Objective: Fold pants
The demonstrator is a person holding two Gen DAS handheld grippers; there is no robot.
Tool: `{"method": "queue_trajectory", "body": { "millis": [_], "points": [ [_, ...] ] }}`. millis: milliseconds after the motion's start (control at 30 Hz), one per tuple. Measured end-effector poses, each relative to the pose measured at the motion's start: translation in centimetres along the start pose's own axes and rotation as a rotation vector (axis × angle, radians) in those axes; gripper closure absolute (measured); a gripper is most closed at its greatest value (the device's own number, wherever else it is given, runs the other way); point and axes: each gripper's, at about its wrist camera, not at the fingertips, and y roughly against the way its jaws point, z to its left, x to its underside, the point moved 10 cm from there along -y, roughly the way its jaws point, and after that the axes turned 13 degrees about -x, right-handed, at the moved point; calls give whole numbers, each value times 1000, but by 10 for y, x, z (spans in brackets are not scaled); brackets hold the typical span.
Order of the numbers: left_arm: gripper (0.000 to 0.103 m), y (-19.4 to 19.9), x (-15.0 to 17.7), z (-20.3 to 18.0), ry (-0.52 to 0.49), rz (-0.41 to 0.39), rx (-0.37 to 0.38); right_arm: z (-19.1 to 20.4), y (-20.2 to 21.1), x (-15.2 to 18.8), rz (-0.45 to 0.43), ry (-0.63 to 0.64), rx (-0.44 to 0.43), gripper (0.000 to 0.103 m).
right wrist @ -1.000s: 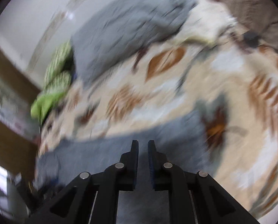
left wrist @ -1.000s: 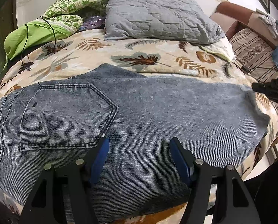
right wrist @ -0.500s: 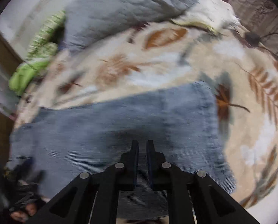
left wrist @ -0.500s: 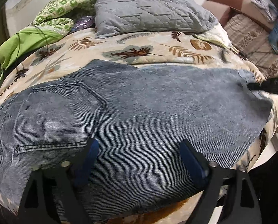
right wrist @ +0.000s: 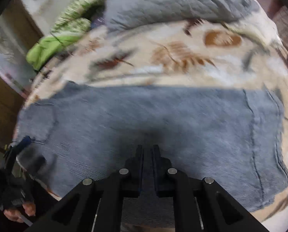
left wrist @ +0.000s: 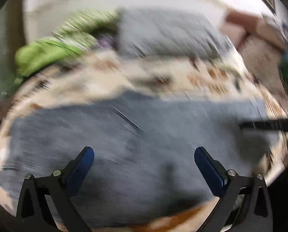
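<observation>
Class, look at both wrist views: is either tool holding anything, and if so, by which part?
Nothing is held. The left tool has just been opening above the grey-blue denim pants; the right tool is shut, empty.

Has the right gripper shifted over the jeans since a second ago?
Yes. The right gripper, shut and holding nothing, has travelled from beside the hem inward over the jeans, leaving the hem off to its right.

No words, labels or numbers are showing clearly enough to read in either view; both are blurry.
</observation>
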Motion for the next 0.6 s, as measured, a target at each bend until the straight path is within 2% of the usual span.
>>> {"method": "queue_trajectory", "body": {
  "millis": [33,100,200,267,367,400,500,533,600],
  "points": [
    [0,3,-5,20,38,-28,-53,10,0,-4,-18,28,-11,92],
    [0,2,-5,61,116,-33,-154,35,-2,-9,-50,82,-53,92],
    [0,-4,9,111,232,23,-247,72,-9,-10,-62,121,-143,92],
    [0,-16,29,140,293,117,-306,97,-19,-6,-52,154,-181,92],
    [0,-36,57,151,349,262,-267,127,-35,11,8,206,-200,92],
    [0,-41,63,152,346,293,-263,134,-46,20,52,229,-194,92],
    [0,-41,65,150,307,281,-272,133,-81,51,215,271,-133,91],
    [0,-41,64,149,301,277,-278,134,-82,51,190,289,-126,91],
    [0,-40,60,150,316,269,-283,138,-79,52,195,323,-120,91]
  ]
}}
